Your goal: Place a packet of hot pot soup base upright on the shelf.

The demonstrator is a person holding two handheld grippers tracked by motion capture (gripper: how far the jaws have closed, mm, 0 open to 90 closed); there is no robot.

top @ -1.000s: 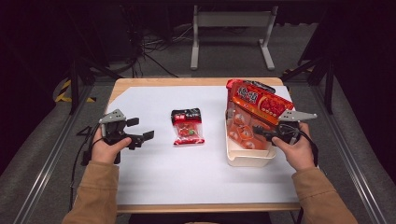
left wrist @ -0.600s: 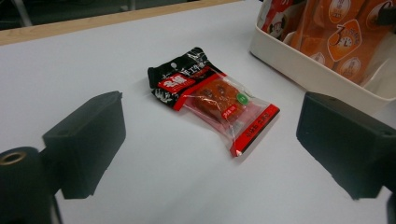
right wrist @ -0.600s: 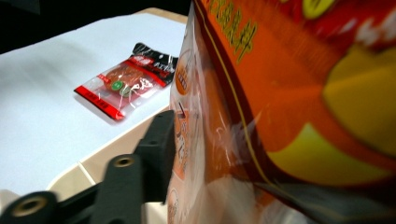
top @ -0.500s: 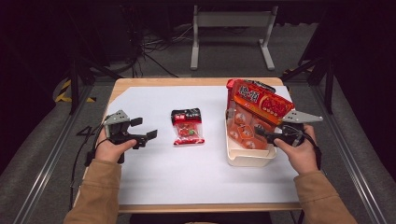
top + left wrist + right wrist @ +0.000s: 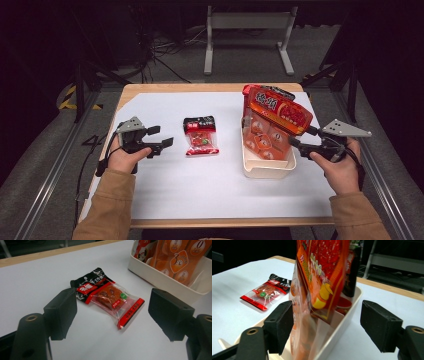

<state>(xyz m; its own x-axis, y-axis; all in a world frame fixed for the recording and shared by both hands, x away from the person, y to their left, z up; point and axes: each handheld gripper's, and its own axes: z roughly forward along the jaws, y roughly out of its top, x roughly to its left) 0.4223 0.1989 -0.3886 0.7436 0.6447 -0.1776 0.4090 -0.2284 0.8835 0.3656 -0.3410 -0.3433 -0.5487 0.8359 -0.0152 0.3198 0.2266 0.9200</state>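
I am letting my right claw (image 5: pixel 300 138) spring apart off the red snack bag (image 5: pixel 277 110) now leaning in the cream bin (image 5: pixel 267 170), while my left claw (image 5: pixel 162 137), apart but narrowing, is lining up on the small spicy-snack packet (image 5: pixel 200 136) lying at its three o'clock on the desk (image 5: pixel 210 190).

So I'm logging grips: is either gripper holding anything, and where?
Nothing is held. The right gripper, jaws open, flanks the big red bag; the left gripper is open.

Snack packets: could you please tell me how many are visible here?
3: a small packet flat on the white sheet, a large red bag upright in the cream tub, an orange pack beneath it. Others may be hidden.
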